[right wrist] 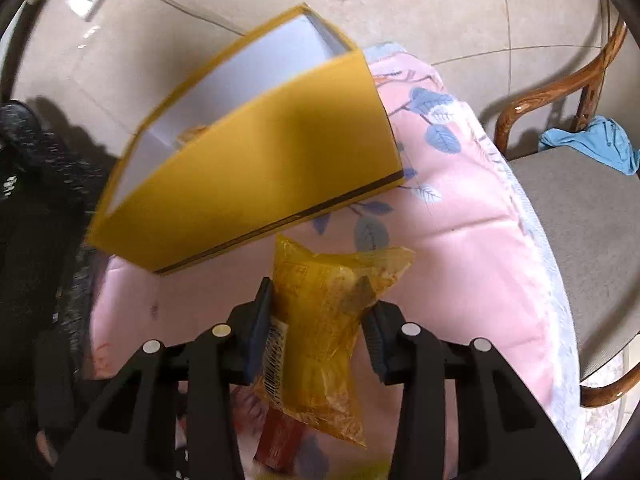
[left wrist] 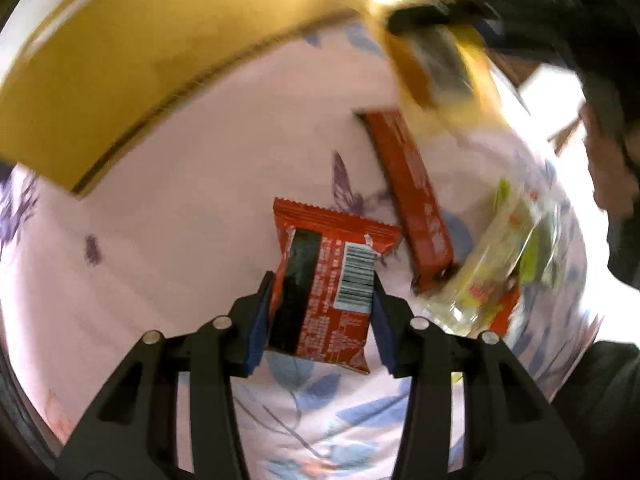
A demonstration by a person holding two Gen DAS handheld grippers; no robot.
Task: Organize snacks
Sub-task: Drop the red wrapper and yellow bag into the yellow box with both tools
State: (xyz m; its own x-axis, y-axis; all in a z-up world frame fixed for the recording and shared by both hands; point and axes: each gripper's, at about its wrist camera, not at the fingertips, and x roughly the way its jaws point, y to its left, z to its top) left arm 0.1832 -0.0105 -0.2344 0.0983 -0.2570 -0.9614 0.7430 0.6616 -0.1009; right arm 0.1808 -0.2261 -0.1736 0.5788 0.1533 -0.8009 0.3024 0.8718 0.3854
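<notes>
My left gripper (left wrist: 322, 280) is shut on a red snack packet (left wrist: 328, 276) with a barcode, which lies on the pink floral quilt (left wrist: 180, 240); both blue pads press its sides. A long red bar (left wrist: 408, 192) and a clear bag with green and yellow print (left wrist: 504, 256) lie to its right. My right gripper (right wrist: 318, 300) is shut on a yellow snack bag (right wrist: 324, 320) and holds it above the quilt (right wrist: 460, 240), just before the yellow box (right wrist: 256, 164). The box's white inside (right wrist: 240, 76) shows an orange item at its near end. The yellow bag (left wrist: 436, 64) appears blurred in the left wrist view.
The yellow box (left wrist: 132, 60) fills the upper left of the left wrist view. A wooden chair (right wrist: 568, 200) with a blue cloth (right wrist: 596, 144) stands right of the quilt. A person's dark sleeve (left wrist: 592, 40) is at upper right. Tiled floor (right wrist: 440, 12) lies beyond.
</notes>
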